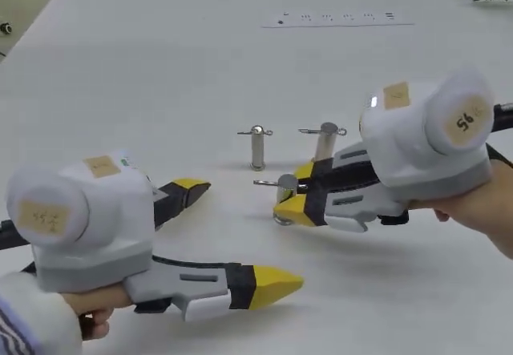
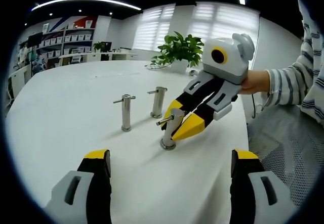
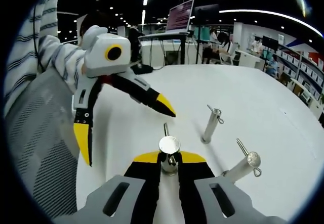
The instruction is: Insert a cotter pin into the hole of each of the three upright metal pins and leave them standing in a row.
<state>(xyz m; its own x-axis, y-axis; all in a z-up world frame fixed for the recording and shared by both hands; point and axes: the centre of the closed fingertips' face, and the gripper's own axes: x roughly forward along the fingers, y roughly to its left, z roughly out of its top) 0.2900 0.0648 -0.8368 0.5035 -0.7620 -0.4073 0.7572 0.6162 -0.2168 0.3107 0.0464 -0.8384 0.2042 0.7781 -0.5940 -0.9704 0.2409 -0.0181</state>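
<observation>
Three pins stand on the worktop [image 1: 160,74], far from every edge.
Your right tongs [image 1: 292,203], held low, pinch the nearest pin [image 1: 286,185]; the left pin [image 1: 257,148] and right pin [image 1: 327,140] stand behind. Your left tongs [image 1: 240,235] are spread wide.

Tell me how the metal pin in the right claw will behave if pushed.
Likely to tip: the metal pin is tall and narrow on a small flared base. Its polished surface looks slippery, so the right claw may slide on it. Toppled, it would probably roll little: the cotter pin crosses its top.
</observation>
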